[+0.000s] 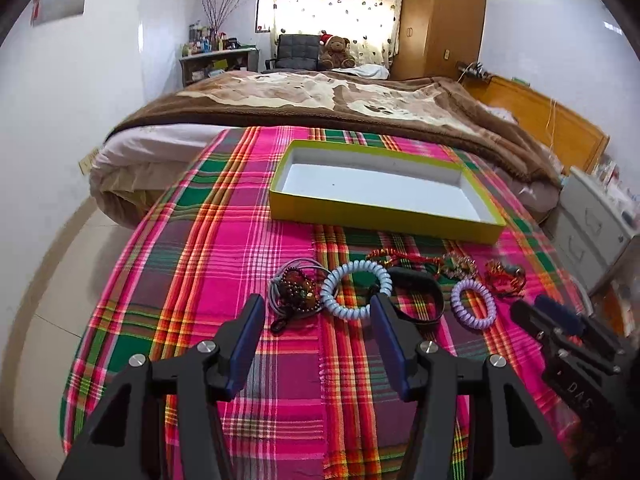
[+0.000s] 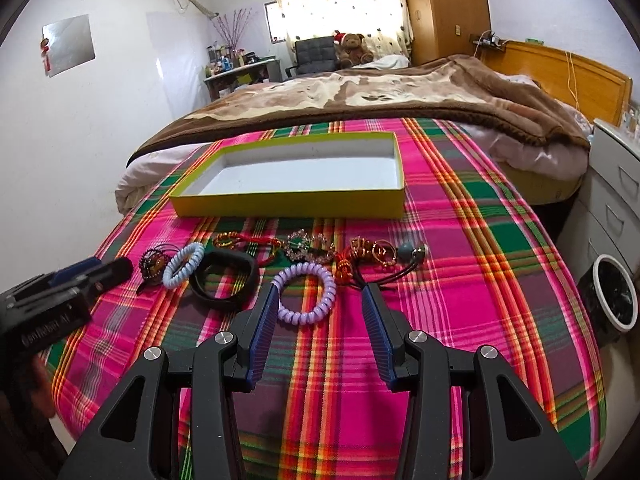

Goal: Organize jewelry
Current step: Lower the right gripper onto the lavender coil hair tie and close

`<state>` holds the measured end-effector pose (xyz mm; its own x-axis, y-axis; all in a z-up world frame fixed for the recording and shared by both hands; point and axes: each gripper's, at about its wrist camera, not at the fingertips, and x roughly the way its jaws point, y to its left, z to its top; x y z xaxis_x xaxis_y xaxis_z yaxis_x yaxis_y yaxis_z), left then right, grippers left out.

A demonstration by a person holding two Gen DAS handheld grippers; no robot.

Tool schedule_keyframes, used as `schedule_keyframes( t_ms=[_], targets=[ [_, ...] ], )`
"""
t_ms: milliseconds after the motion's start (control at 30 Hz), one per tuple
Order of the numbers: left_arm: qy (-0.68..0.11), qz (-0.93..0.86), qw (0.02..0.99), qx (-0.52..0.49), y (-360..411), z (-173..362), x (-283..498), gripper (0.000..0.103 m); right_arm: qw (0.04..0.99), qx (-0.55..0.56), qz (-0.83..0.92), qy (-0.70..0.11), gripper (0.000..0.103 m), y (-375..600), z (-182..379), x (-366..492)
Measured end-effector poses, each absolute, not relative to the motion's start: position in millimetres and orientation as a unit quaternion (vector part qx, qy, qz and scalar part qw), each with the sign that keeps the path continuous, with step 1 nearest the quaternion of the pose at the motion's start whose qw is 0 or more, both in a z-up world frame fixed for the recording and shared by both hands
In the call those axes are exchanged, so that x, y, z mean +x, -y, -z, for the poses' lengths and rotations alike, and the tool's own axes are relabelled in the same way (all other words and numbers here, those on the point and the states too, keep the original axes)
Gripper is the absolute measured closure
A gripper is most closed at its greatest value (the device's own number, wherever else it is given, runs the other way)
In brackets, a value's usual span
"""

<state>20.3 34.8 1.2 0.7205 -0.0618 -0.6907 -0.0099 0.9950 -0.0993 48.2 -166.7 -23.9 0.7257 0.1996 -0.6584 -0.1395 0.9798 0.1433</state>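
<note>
Both sets of fingers are wide open, nothing held. Left gripper (image 1: 316, 316) lines up on the blue coil band (image 1: 357, 290); I'd straddle one side, pinch gently, then drop it in the tray (image 1: 380, 216).

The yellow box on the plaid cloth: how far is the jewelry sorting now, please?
Nothing looks done: the yellow box is empty. Nothing is in hand; the left gripper and right gripper are both open. Everything is left: the blue coil band, purple coil band, black band and the beaded pieces lie on the plaid cloth in front of the box.
</note>
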Motion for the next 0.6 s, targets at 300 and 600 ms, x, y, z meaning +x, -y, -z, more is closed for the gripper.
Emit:
schedule_keyframes(
  t_ms=[300, 600],
  targets=[
    [-0.371, 0.019, 0.926, -0.063, -62, 2, 20, 0.046, 0.905, 0.044, -0.096, -0.411, 0.059, 164, 45, 69],
    [-0.401, 0.040, 0.912, -0.083, -82, 9, 25, 0.046, 0.902, 0.034, -0.090, -0.421, 0.059, 160, 50, 84]
  ],
)
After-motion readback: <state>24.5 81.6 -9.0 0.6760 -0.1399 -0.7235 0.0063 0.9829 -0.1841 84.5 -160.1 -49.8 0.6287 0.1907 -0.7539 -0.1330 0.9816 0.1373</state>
